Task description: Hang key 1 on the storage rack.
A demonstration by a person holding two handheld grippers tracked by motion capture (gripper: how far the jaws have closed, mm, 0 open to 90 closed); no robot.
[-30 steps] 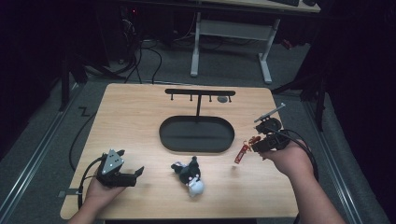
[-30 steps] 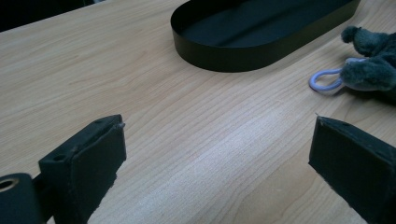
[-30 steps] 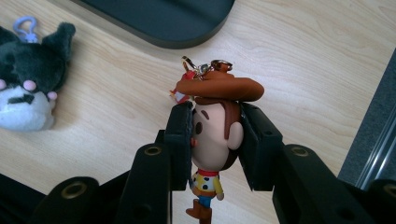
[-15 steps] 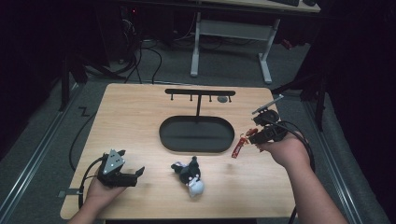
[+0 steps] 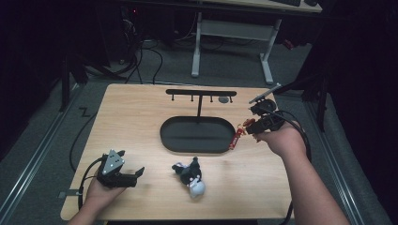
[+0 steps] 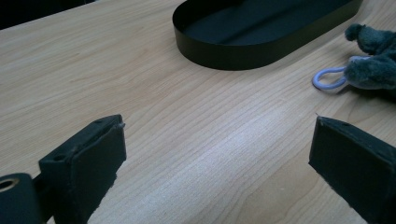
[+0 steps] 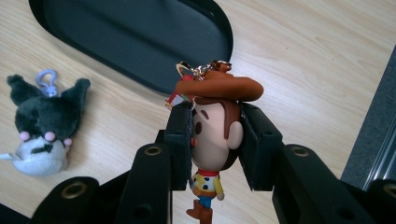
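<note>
Left gripper (image 5: 136, 174) rests low on the table, jaws spread wide; right gripper (image 5: 248, 125) is lifted, jaws clamped.

A white-legged desk (image 5: 232, 33) stands beyond the bench (image 5: 136, 122), with dark cables (image 5: 145, 49) lying on the grey floor (image 5: 42, 140) nearby.

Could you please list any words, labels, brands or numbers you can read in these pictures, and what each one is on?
There is none to read. The cowboy figure keychain held in the right gripper, the plush keychain, the black tray, the hook stand and the left gripper show no print. A red strap on the cowboy keychain is too small to tell.
</note>
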